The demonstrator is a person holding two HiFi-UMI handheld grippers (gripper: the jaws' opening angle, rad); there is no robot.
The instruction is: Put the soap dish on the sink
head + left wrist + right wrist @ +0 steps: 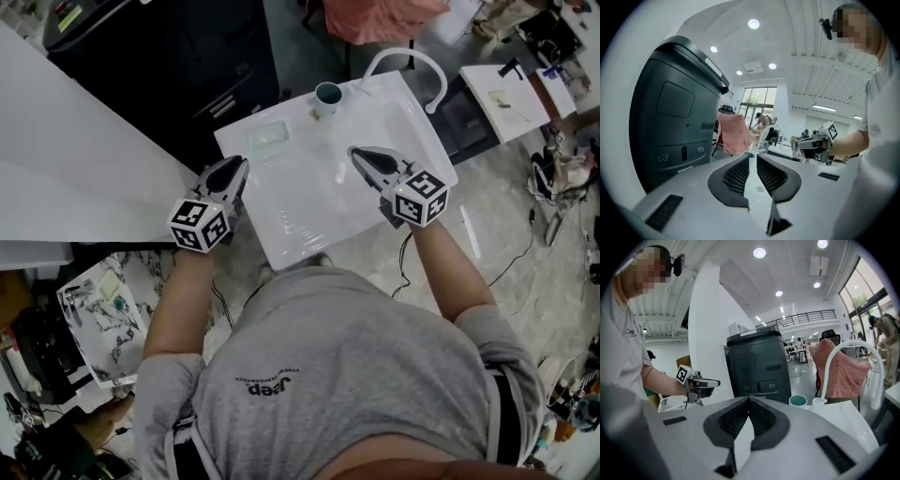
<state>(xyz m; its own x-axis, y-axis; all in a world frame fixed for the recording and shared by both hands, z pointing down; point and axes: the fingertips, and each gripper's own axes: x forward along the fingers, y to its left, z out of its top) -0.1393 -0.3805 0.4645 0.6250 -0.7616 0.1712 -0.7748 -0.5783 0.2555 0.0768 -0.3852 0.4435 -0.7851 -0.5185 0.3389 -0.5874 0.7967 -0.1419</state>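
The pale, see-through soap dish [269,138] lies on the back left corner of the white sink [309,220]; neither gripper touches it. My left gripper [241,165] hovers at the sink's left edge, just near of the dish, with its jaws together and nothing in them. Over the sink's right half, my right gripper [357,153] is likewise shut and empty. In the left gripper view the jaws of the left gripper [750,156] nearly meet and the dish is hidden. The right gripper [749,399] in its own view shows its jaws closed.
A teal cup [327,97] stands at the sink's back edge beside the white curved faucet [409,62]. A dark machine [178,56] stands behind the sink on the left. A white panel [66,159] lies left, and a small white table [502,98] at right.
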